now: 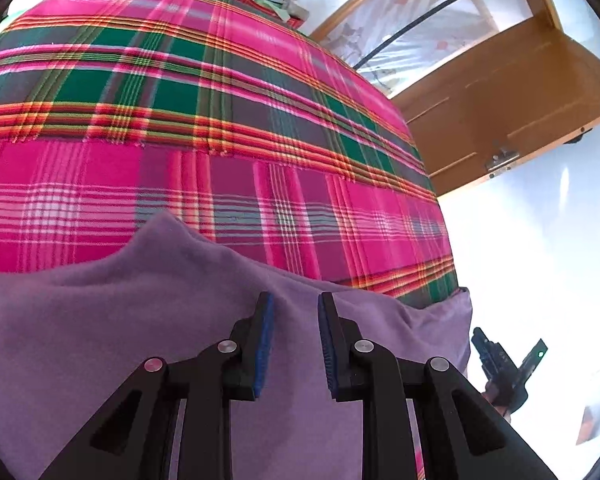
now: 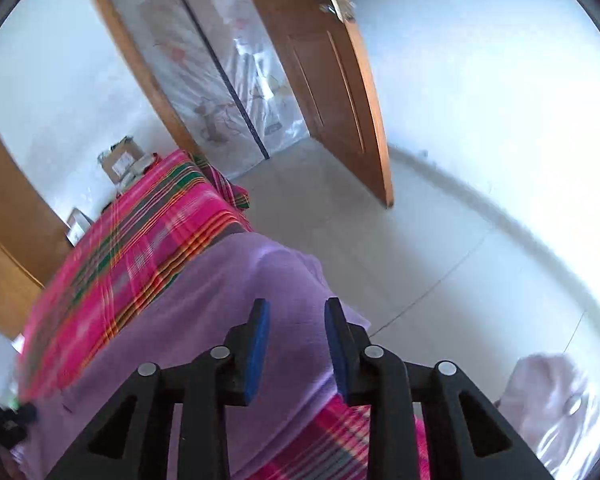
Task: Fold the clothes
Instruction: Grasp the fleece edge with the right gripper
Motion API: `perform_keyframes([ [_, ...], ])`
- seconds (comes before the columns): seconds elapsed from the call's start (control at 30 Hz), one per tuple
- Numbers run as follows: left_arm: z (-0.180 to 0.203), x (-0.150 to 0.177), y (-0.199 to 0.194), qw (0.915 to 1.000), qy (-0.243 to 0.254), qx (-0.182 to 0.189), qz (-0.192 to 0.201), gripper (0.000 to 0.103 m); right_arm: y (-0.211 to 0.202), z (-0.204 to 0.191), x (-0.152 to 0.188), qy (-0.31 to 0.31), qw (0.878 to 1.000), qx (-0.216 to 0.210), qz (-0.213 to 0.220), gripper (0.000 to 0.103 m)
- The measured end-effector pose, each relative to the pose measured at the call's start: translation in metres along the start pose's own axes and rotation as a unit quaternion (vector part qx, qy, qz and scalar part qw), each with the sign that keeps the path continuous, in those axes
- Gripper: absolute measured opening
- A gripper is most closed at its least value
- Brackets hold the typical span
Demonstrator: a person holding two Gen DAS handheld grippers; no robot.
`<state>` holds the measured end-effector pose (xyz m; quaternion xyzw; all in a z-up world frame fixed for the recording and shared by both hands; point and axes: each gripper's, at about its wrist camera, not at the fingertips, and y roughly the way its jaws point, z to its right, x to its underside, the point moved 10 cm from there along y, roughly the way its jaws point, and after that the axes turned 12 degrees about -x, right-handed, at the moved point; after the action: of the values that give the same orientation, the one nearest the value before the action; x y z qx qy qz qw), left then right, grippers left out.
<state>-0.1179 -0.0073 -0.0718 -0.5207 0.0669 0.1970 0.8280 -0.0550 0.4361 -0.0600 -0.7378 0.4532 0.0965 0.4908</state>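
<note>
A purple fleece garment (image 1: 140,340) lies spread on the near part of a bed covered with a pink and green plaid blanket (image 1: 220,120). My left gripper (image 1: 296,300) hovers just over the garment with its blue pads apart and only flat cloth showing in the gap. In the right wrist view the same garment (image 2: 228,300) drapes over the bed's edge on the blanket (image 2: 140,248). My right gripper (image 2: 296,308) stands open above that edge with nothing between its pads. It also appears as a small dark shape (image 1: 482,340) beyond the bed's right side.
A wooden door (image 2: 332,100) stands open beside a doorway hung with clear plastic sheeting (image 2: 228,80). Cardboard boxes (image 2: 120,160) sit past the far end of the bed. Pale tiled floor (image 2: 380,248) runs along the right side, with a whitish bundle (image 2: 560,400) on it.
</note>
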Motion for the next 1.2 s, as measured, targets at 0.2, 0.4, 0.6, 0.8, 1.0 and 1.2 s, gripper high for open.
perform_keyframes([
  [0.2, 0.004, 0.01, 0.008, 0.9998, 0.005, -0.014, -0.013, 0.023, 0.015, 0.012, 0.002, 0.035, 0.999, -0.026, -0.032, 0.031],
  [0.4, 0.005, 0.012, 0.012, 0.9997, -0.002, -0.023, -0.011, 0.023, 0.019, 0.013, 0.004, 0.027, 0.999, -0.032, -0.027, 0.024],
  [0.6, 0.003, 0.011, 0.013, 0.9997, -0.016, -0.015, -0.012, 0.023, 0.006, 0.01, -0.002, 0.013, 1.0, -0.028, 0.007, 0.004],
  [0.8, 0.003, 0.011, 0.012, 0.9996, -0.021, -0.012, -0.011, 0.023, -0.02, 0.004, -0.01, -0.004, 0.999, -0.009, 0.047, 0.004],
  [1.0, 0.002, 0.011, 0.011, 0.9997, -0.018, -0.012, -0.01, 0.023, -0.001, 0.022, 0.003, 0.012, 1.0, 0.023, 0.005, 0.004],
  [1.2, 0.002, 0.012, 0.011, 0.9997, -0.016, -0.016, -0.009, 0.023, -0.001, 0.021, 0.003, 0.011, 1.0, 0.024, 0.0, 0.008],
])
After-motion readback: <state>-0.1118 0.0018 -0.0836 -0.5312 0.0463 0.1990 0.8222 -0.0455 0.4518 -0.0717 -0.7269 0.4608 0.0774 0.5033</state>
